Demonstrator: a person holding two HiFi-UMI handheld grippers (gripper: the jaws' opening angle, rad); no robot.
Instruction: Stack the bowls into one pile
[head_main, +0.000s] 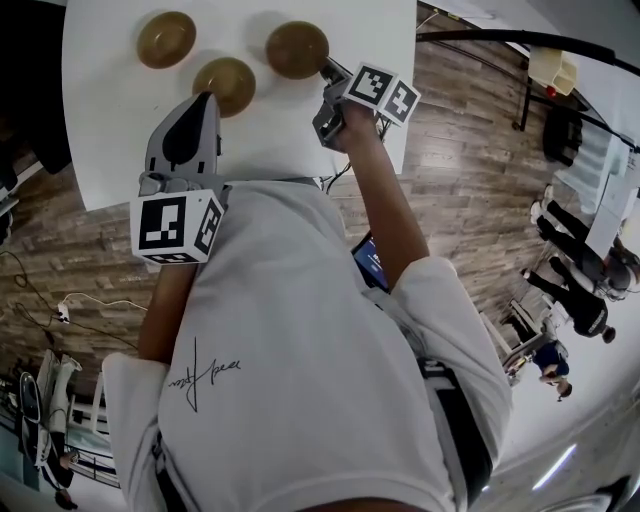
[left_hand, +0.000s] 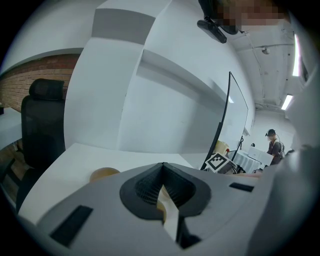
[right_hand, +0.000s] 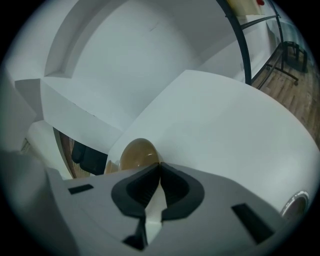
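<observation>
Three brown bowls stand apart on the white table: a left bowl, a middle bowl and a right bowl. My right gripper reaches the right bowl's near right rim. In the right gripper view its jaws meet at the edge of that bowl, and the right gripper looks shut on the rim. My left gripper hovers just short of the middle bowl and is shut on nothing. In the left gripper view, beyond the left gripper, one bowl shows to the left.
The table's near edge runs just under both grippers, with wood floor to the right and below. A black office chair stands at the table's far left side. A black metal frame and people are off to the right.
</observation>
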